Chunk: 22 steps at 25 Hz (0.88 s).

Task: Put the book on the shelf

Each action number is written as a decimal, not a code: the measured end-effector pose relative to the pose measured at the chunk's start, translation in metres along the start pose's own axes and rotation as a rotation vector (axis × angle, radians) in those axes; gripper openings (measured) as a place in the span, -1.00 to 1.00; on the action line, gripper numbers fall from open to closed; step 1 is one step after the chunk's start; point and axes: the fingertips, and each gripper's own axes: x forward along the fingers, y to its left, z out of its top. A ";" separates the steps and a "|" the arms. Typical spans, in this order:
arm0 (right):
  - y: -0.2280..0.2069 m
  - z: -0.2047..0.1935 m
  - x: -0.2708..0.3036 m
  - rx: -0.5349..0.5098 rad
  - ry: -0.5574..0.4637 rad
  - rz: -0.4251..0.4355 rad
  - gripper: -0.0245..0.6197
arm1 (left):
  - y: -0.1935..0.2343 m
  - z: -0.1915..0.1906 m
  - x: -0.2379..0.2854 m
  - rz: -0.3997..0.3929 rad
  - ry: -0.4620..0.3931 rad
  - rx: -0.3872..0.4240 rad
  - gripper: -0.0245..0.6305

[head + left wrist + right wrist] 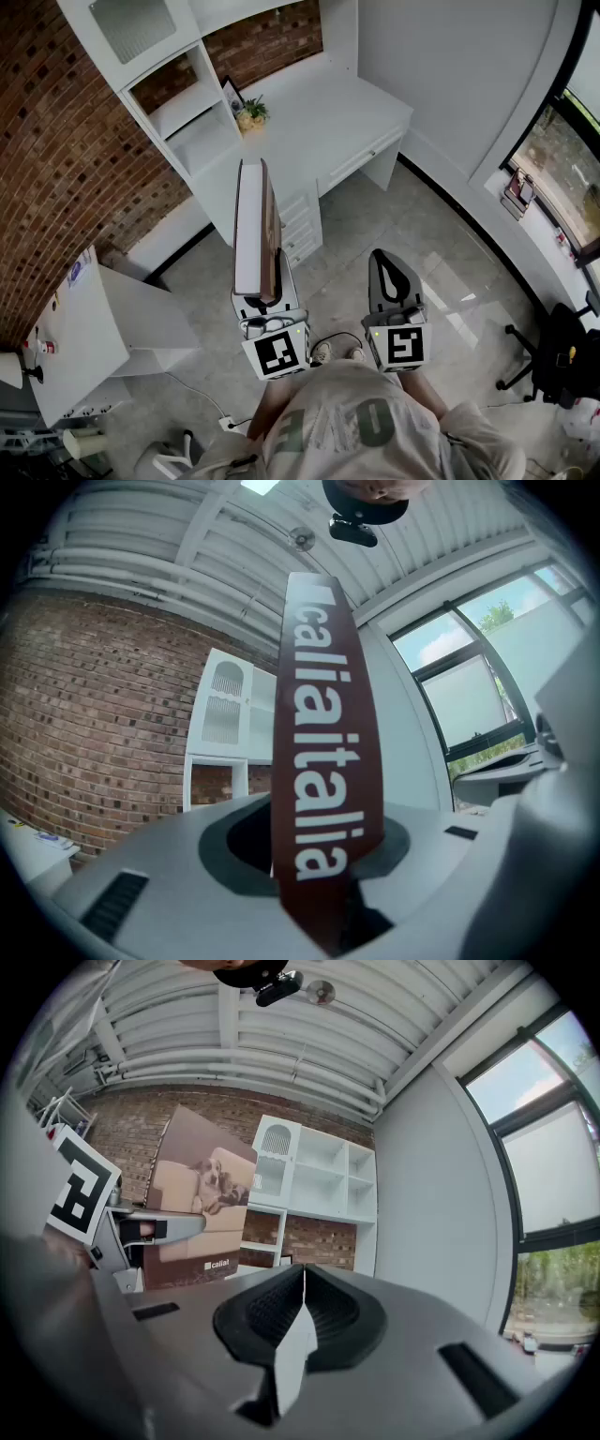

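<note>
Clamped at its near end between the jaws of the left gripper (266, 296): a thin hardback book with a dark red spine and white lettering (253, 225). Carried in the air on edge, long axis in line with the jaws, running away from the person and tilted upward. Far end aimed toward the white shelf unit (183, 117) against the brick wall, beside the white bench (323, 127), still well apart from it. Cover picture of a dog on a sofa turned toward the right gripper (394, 279). Right jaws pressed together, nothing between them.
</note>
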 end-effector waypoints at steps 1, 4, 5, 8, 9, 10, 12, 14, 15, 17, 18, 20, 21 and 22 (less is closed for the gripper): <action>0.000 -0.003 -0.002 0.002 0.015 0.000 -0.87 | 0.000 -0.001 -0.001 0.003 0.001 0.004 -0.45; 0.000 -0.008 -0.004 0.014 0.018 0.005 -0.87 | -0.001 -0.002 -0.001 0.010 0.000 0.010 -0.45; -0.001 -0.009 -0.005 0.017 0.014 0.006 -0.87 | -0.001 -0.002 -0.001 0.010 -0.002 0.007 -0.45; -0.003 -0.007 -0.006 0.011 0.023 0.010 -0.87 | -0.002 -0.002 -0.001 0.019 -0.006 -0.006 -0.45; -0.002 -0.005 -0.007 0.018 0.014 0.019 -0.87 | -0.003 -0.001 -0.001 0.021 -0.004 -0.005 -0.45; -0.002 -0.004 -0.008 0.024 0.005 0.026 -0.87 | -0.004 -0.001 0.000 0.022 -0.001 -0.006 -0.45; -0.007 -0.005 -0.010 0.035 -0.002 0.024 -0.87 | -0.009 -0.001 0.000 0.021 0.006 -0.014 -0.45; -0.013 -0.006 -0.013 0.049 -0.022 0.023 -0.87 | -0.016 -0.003 -0.001 0.013 0.013 -0.021 -0.45; -0.016 -0.006 -0.014 0.053 -0.026 0.025 -0.87 | -0.020 -0.004 -0.001 0.010 0.017 -0.024 -0.45; -0.021 -0.006 -0.017 0.051 -0.016 0.031 -0.87 | -0.027 -0.005 -0.002 0.011 0.020 -0.028 -0.45; -0.024 -0.006 -0.018 0.046 -0.002 0.031 -0.87 | -0.030 -0.005 -0.002 0.015 0.019 -0.029 -0.45; -0.035 -0.010 -0.023 0.038 0.036 0.019 -0.87 | -0.036 -0.004 -0.002 0.025 0.015 -0.031 -0.45; -0.041 -0.011 -0.025 0.038 0.041 0.013 -0.87 | -0.039 -0.003 -0.002 0.031 0.012 -0.032 -0.45; -0.046 -0.012 -0.028 0.042 0.032 0.015 -0.87 | -0.043 -0.002 -0.001 0.036 0.009 -0.032 -0.45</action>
